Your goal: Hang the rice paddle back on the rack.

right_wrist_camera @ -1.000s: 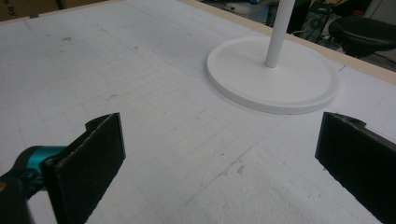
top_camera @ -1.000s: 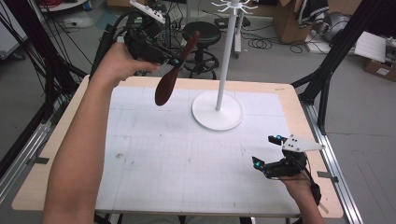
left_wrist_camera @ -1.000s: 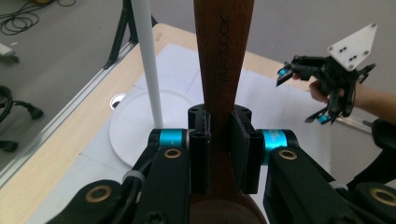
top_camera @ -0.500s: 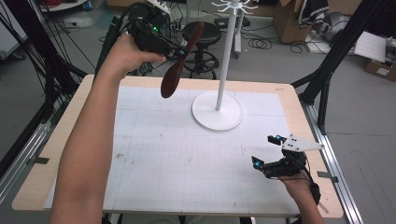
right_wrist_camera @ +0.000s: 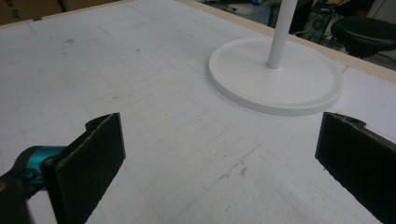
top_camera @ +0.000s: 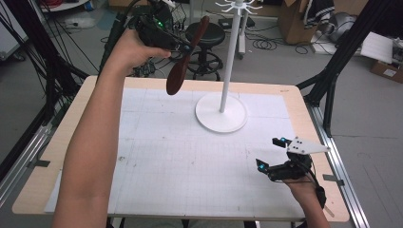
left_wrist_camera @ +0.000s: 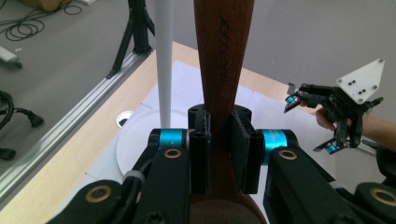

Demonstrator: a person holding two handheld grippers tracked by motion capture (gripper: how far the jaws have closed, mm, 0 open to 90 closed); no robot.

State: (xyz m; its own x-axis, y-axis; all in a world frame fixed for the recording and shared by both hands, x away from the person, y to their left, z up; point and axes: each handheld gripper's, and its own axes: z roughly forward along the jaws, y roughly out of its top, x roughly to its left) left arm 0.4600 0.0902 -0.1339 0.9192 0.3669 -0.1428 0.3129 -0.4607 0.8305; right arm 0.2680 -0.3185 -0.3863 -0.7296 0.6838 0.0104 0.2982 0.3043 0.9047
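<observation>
Up at the top left of the high view, my left gripper (top_camera: 183, 46) is raised above the far edge of the table (top_camera: 290, 102), clamped on the handle of a dark wooden spatula (top_camera: 183, 71). The spatula hangs tilted, its broad blade down and to the left, its handle tip up toward the top centre. In the left gripper view the jaws press both sides of that handle (left_wrist_camera: 223, 70), which runs straight up the middle of the frame and carries stamped lettering.

Just right of the spatula stands a white rack (top_camera: 230, 52): a thin upright pole on a round base (top_camera: 221, 114), with short hooks at the top edge of the frame. In the left gripper view the pole (left_wrist_camera: 164, 60) rises just left of the handle, apart from it.

Low at the right of the high view, my right gripper (top_camera: 270, 154) sits near the white gridded mat (top_camera: 180, 161), jaws spread wide with nothing between them. In the right gripper view the base (right_wrist_camera: 275, 77) lies ahead between the two pads. A black stool (top_camera: 205, 35) stands on the floor beyond the table.
</observation>
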